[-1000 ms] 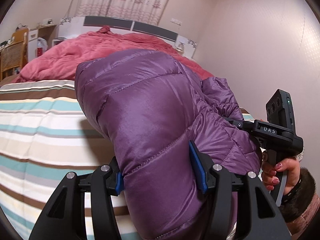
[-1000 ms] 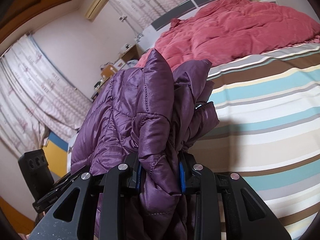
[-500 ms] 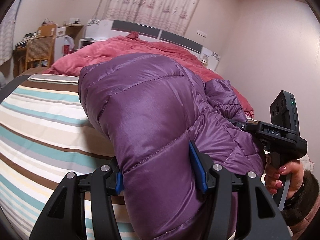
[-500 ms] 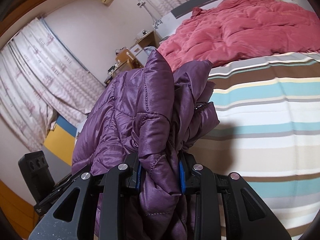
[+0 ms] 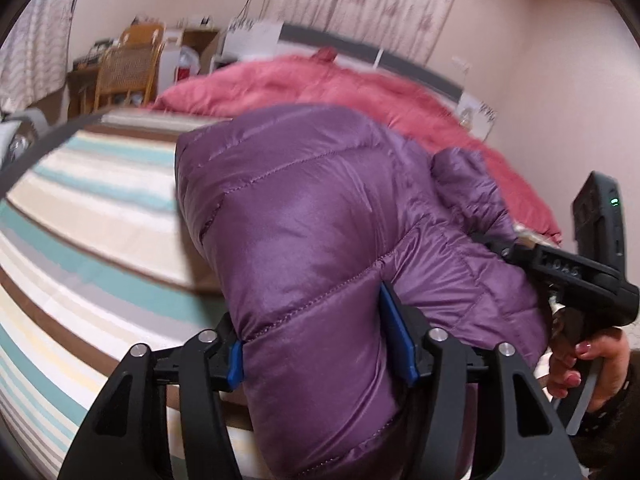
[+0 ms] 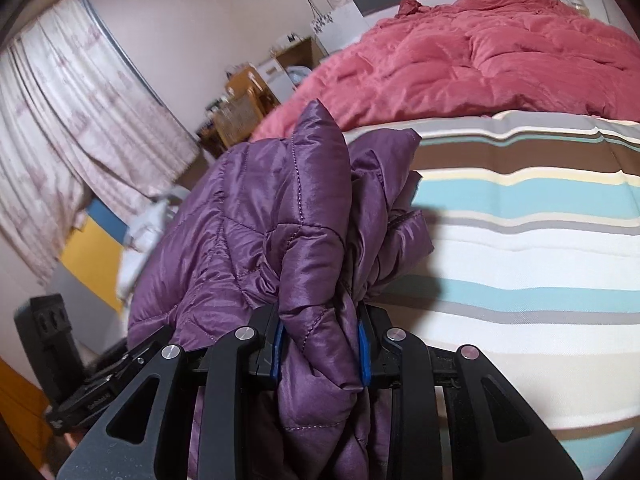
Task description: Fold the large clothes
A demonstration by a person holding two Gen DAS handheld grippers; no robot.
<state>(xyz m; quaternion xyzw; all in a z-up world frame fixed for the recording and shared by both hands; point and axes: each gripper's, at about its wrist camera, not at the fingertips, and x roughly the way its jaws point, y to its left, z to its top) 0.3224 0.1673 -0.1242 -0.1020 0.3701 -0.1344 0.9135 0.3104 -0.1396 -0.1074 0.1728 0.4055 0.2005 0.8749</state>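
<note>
Purple quilted jacket (image 5: 320, 240): held above the striped bed (image 5: 100, 216), lower end cut off; left gripper (image 5: 320, 348) clamped on a thick fold, its jaws having just widened slightly; right gripper (image 6: 320, 340) clenched on bunched fabric; lettering on right gripper's body blurred, unreadable.

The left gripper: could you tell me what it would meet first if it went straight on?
The left gripper already clamps the purple jacket, which fills its path. Beyond that, probably the striped bed cover, though the jacket hides that line.
</note>
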